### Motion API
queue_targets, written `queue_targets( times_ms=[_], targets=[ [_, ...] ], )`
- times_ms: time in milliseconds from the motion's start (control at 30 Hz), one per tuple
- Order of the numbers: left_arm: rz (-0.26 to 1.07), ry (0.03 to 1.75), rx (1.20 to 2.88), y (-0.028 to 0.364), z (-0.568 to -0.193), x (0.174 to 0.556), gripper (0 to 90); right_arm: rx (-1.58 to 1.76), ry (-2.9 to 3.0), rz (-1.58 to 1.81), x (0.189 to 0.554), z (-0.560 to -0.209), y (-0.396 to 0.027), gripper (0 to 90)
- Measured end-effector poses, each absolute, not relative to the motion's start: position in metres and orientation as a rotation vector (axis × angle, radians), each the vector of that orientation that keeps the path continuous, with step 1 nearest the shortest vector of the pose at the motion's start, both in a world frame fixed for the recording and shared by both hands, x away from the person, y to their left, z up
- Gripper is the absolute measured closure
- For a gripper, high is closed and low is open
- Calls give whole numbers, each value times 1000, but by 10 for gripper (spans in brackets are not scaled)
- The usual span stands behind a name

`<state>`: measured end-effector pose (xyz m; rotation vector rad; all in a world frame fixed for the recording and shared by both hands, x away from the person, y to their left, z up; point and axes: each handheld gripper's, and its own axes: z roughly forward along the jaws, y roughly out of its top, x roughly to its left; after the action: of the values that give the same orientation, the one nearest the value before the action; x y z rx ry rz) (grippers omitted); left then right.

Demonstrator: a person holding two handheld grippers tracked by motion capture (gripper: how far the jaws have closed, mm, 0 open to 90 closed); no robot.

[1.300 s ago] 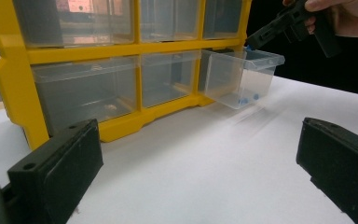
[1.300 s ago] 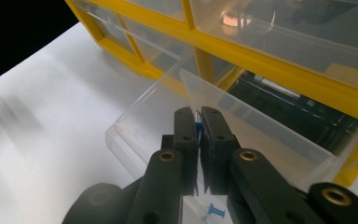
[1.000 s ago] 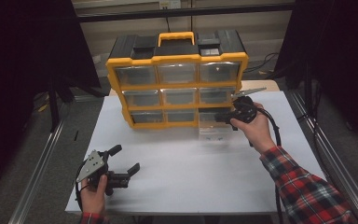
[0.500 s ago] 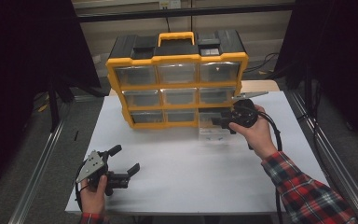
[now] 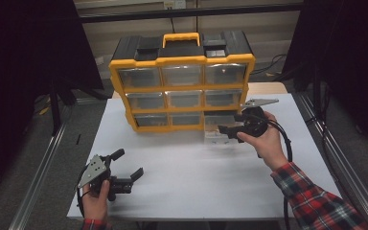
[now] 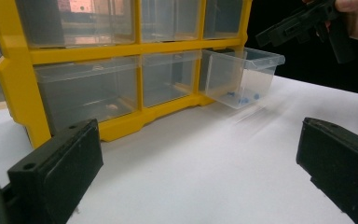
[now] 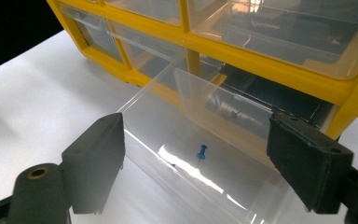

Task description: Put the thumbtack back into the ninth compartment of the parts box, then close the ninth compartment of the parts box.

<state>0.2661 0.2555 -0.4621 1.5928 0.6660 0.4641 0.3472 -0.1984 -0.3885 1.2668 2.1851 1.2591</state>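
Note:
A yellow and black organiser cabinet (image 5: pixel 182 81) with clear drawers stands at the back of the white table (image 5: pixel 196 187). Its bottom right drawer (image 5: pixel 214 137) is pulled out and holds a blue pushpin (image 7: pixel 201 151). My right gripper (image 5: pixel 226 130) hovers just over that drawer's front end. Its jaws have just been opening and now stand open, touching nothing, with the drawer (image 7: pixel 223 182) lying below and beyond them. My left gripper (image 5: pixel 130 163) rests open and empty near the table's front left, pointing at the cabinet (image 6: pixel 88 51).
The other drawers (image 5: pixel 183 98) are pushed in. A metal rail (image 5: pixel 38 177) runs along the table's left side and another (image 5: pixel 335 158) along its right. White tabletop stretches between the two hands.
The right gripper's jaws have spread apart at the drawer's front end; the drawer stays pulled out. The left hand and its gripper have not moved.

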Motion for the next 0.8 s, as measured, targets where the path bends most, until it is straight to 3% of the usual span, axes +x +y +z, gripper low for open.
queue_targets(
  times_ms=[800],
  targets=[
    [476,652,1610,258,-462,267,1,1255,2172,1296,331,-392,-194,203]
  ],
)
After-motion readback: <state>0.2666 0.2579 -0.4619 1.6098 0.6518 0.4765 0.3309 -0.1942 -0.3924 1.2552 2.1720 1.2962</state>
